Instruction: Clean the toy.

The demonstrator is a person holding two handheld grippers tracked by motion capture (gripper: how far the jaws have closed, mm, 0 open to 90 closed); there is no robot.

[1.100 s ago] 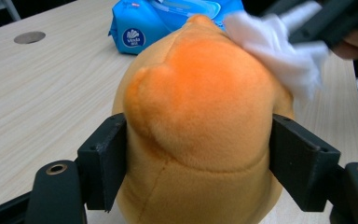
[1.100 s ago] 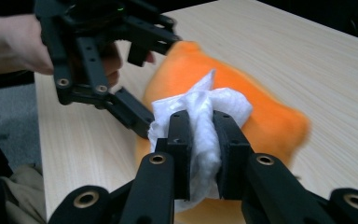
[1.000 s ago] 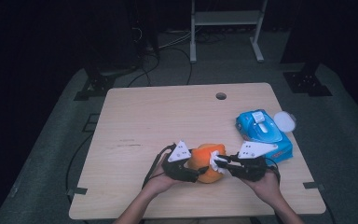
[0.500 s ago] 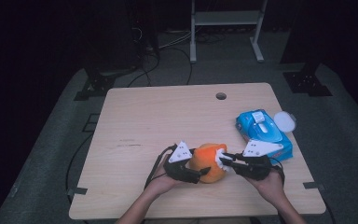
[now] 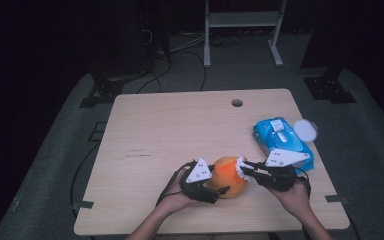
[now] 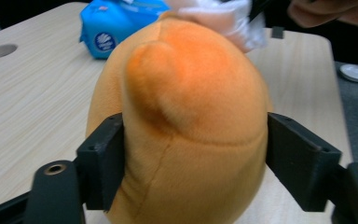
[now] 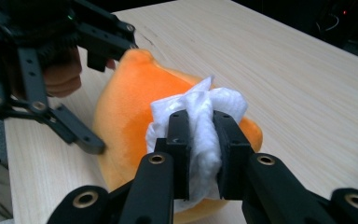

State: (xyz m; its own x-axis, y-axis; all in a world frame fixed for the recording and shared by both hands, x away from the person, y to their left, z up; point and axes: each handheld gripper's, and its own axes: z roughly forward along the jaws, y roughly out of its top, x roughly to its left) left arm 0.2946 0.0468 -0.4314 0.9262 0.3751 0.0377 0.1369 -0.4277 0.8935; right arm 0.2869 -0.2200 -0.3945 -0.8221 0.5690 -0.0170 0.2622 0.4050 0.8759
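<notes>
From above, we see the orange plush toy (image 5: 228, 176) near the table's (image 5: 170, 130) front edge, between the left gripper (image 5: 214, 192) and the right gripper (image 5: 241, 169). A blue wipes pack (image 5: 279, 140) lies just behind the right hand. In the left gripper view, our jaws, just opening and easing back, hug the plush's sides. In the right gripper view, our jaws pinch a white wipe (image 7: 200, 121) against the plush.
</notes>
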